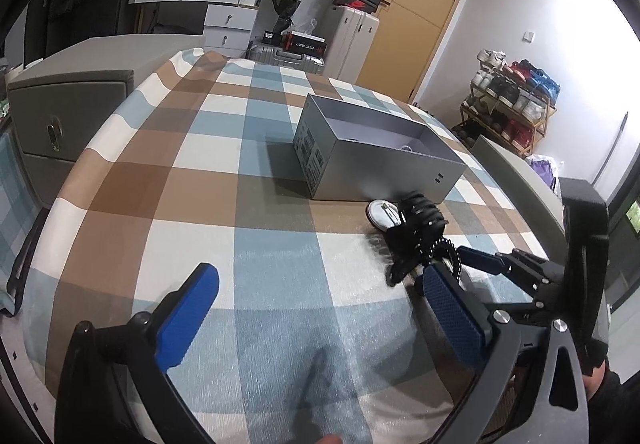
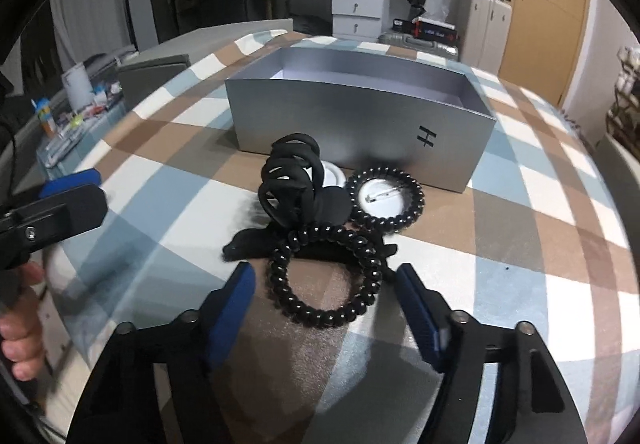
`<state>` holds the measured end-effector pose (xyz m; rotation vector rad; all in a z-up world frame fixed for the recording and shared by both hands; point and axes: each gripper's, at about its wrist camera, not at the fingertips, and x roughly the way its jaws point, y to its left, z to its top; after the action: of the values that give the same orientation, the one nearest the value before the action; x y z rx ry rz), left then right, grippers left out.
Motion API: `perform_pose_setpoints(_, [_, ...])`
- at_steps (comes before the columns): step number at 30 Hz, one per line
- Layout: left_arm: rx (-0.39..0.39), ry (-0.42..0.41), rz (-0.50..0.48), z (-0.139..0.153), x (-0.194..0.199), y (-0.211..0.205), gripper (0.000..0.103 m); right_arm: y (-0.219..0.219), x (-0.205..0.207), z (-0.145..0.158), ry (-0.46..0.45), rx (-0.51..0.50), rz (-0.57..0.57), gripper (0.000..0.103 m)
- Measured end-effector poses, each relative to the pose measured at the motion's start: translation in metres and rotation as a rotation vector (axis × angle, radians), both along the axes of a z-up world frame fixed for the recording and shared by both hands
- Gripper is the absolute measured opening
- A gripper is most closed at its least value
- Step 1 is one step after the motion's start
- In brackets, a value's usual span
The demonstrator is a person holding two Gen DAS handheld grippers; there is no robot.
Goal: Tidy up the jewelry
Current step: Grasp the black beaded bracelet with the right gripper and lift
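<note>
An open grey box (image 2: 360,124) stands on the checked tablecloth; it also shows in the left wrist view (image 1: 372,152). In front of it lie a black claw hair clip (image 2: 292,180), a black spiral hair tie (image 2: 324,276), a second spiral tie (image 2: 386,200) around a white pin badge (image 2: 380,198), and a black fabric piece (image 2: 248,248). My right gripper (image 2: 326,276) is open, its fingers on either side of the near spiral tie. My left gripper (image 1: 320,284) is open and empty, to the left of the pile (image 1: 416,228).
A grey cabinet (image 1: 68,116) stands left of the table. A dresser (image 1: 208,0), suitcases (image 1: 352,40), a wooden door (image 1: 416,8) and a shoe rack (image 1: 512,100) line the far walls. A cluttered side surface (image 2: 76,112) lies at the left.
</note>
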<state>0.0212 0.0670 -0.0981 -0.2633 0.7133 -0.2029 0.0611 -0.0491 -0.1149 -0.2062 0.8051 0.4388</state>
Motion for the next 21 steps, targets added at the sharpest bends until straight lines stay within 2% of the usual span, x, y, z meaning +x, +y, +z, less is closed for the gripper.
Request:
perform_pose_setpoints(2, [0.000,0.007,-0.001,-0.001,-0.001,-0.001,0.100,-0.003,-0.002,0.001,-0.016,-0.012,-0.010,0.050])
perform_pose_setpoints(7, [0.005,0.022,-0.005,0.000,0.000,-0.005,0.100,-0.011,-0.004,0.002,-0.014,0.018,-0.013,0.040])
perform_pose_setpoints(17, [0.028,0.031,-0.015,0.004,0.005,-0.017,0.100,-0.051,-0.011,0.011,-0.011,0.167,-0.064,0.038])
perform_pose_setpoints(21, [0.042,0.046,-0.053,0.004,0.011,-0.029,0.100,-0.066,-0.016,0.019,-0.038,0.210,-0.075,0.038])
